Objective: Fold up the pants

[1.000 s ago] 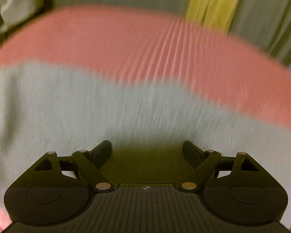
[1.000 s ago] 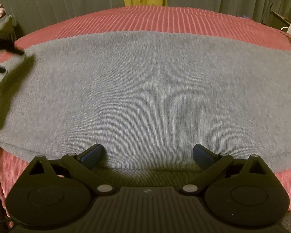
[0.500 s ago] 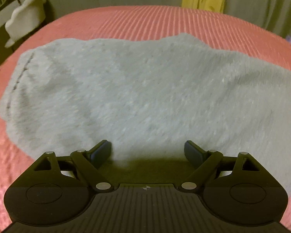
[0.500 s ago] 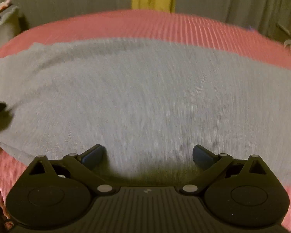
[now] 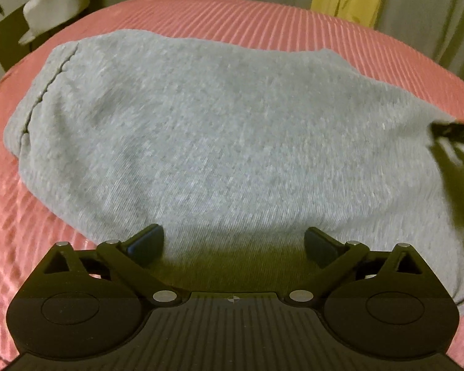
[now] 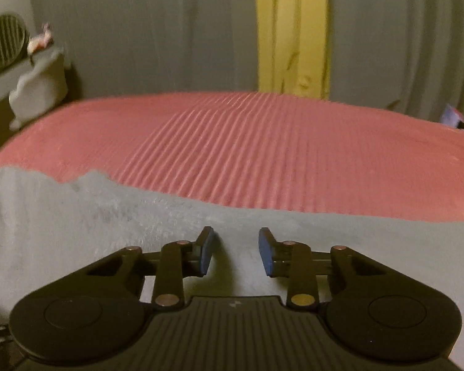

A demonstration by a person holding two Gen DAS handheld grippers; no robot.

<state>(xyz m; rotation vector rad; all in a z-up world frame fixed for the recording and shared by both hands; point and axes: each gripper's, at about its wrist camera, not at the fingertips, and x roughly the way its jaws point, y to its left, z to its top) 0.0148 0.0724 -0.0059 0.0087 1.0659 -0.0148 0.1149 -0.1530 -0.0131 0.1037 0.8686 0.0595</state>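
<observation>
The right tongs (image 6: pixel 235 252), wide a second ago, are closing over the grey pants (image 6: pixel 77 225) with no cloth pinched yet; the left tongs (image 5: pixel 234 242) are opening wide, empty, so a fold grasp is judged underway.

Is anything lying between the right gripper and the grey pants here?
Nothing visible. The right gripper sits directly over the grey pants on the pink bedspread, its jaws closing with only fabric beneath them and no pinch visible.

No legible text, label, brand or number in either view. Only small unlettered marks on the grippers' ribbed housings: a crosshair dot on the left gripper (image 5: pixel 234 241), a pale pair of angular marks on the right gripper (image 6: pixel 236 252).
</observation>
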